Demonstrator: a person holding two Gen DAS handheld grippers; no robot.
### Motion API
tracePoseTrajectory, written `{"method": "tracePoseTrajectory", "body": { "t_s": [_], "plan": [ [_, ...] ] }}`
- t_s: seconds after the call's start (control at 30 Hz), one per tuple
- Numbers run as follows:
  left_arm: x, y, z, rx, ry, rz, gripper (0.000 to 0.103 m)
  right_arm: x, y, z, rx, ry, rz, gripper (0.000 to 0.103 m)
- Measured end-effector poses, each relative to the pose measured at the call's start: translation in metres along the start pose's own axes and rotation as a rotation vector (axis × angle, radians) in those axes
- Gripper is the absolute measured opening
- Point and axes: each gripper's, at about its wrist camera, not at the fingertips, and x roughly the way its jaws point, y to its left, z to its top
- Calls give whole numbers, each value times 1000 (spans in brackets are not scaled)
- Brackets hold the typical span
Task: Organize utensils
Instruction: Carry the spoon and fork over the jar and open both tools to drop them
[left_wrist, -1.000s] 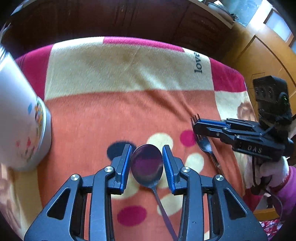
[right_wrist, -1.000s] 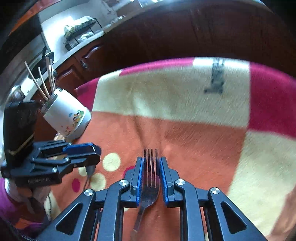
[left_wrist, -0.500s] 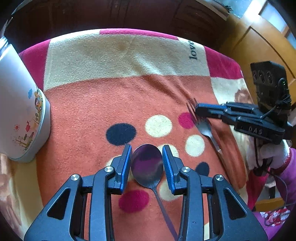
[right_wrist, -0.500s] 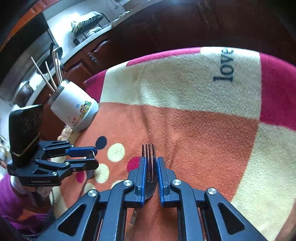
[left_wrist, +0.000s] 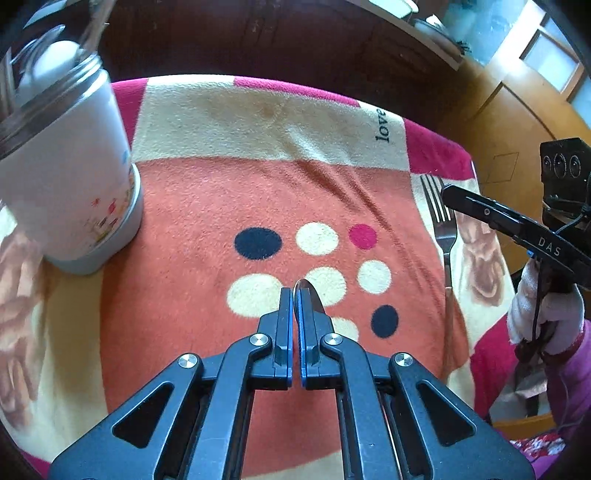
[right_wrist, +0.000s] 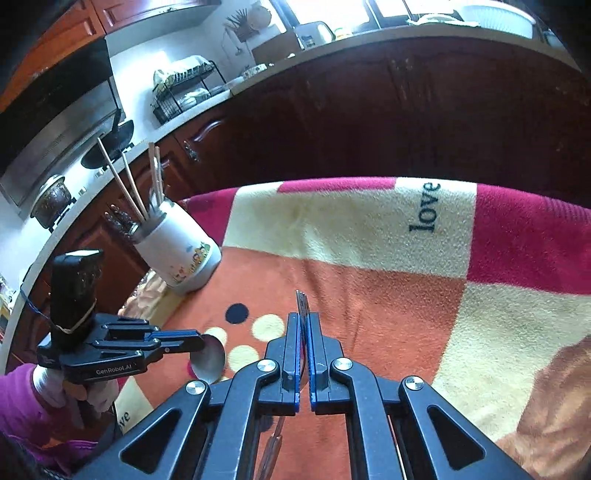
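Note:
My left gripper (left_wrist: 294, 299) is shut on a metal spoon (left_wrist: 312, 299), held on edge above the blanket; from the right wrist view the spoon's bowl (right_wrist: 207, 360) shows beside that gripper (right_wrist: 197, 341). My right gripper (right_wrist: 303, 321) is shut on a metal fork (right_wrist: 303, 301), tines pointing forward; the fork (left_wrist: 441, 229) and that gripper (left_wrist: 448, 192) show at the right in the left wrist view. A white utensil holder (left_wrist: 70, 177) with cartoon print stands at the left; in the right wrist view the holder (right_wrist: 177, 251) has chopsticks (right_wrist: 122, 181) in it.
A fleece blanket (left_wrist: 258, 192) in orange, cream and magenta with coloured dots covers the table. Dark wooden cabinets (right_wrist: 369, 122) stand behind it, with a kitchen counter and dish rack (right_wrist: 184, 92) beyond. Gloved hands hold both grippers.
Both grippers have closed tight, turning spoon and fork on edge. Both have lifted from the blanket and tilted up. The holder now looms nearer on the left.

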Motion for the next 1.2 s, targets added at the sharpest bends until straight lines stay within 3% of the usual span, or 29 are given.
{"method": "tracePoseTrajectory", "body": {
  "t_s": [0.13, 0.37, 0.83, 1.0, 1.2],
  "plan": [
    [-22, -1, -2, -14, -45, -1, 0, -19, 16, 8, -22, -42, 16, 3],
    [-94, 2, 8, 1, -188, 51, 0, -54, 59, 37, -131, -124, 44, 3],
    [-219, 34, 31, -55, -408, 151, 0, -70, 132, 95, -270, -230, 65, 2],
    [-265, 41, 56, -50, -506, 251, 0, -79, 169, 123, -338, -281, 91, 2],
    [-282, 52, 83, -36, -563, 400, 0, -72, 209, 160, -373, -332, 100, 2]
  ]
}}
